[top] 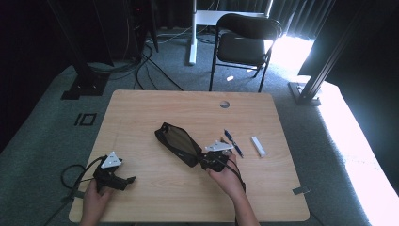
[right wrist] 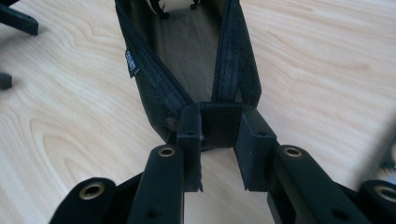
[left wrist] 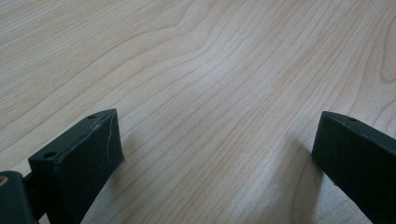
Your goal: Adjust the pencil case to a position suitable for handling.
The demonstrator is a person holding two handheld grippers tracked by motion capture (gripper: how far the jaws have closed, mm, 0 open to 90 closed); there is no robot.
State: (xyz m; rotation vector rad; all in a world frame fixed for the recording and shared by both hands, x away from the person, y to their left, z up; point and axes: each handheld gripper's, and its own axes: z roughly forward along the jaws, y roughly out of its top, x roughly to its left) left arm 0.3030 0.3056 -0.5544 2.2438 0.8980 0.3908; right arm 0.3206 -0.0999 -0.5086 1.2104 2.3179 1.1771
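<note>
The right gripper (right wrist: 218, 140) is clamped on the end of the open pencil case (top: 178, 142) at mid-table, likely to position it; the left gripper (left wrist: 219, 154) rests wide open and empty near the table's (top: 141, 108) front-left corner.

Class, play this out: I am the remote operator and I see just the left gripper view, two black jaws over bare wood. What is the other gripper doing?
Observer: The right gripper is shut on the end of a black pencil case.
Operator: Is the case open?
Observer: Yes, unzipped, with its brown lining showing.
Operator: Anything else on the table?
Observer: A blue pen and a white eraser lie beyond the right gripper.
</note>
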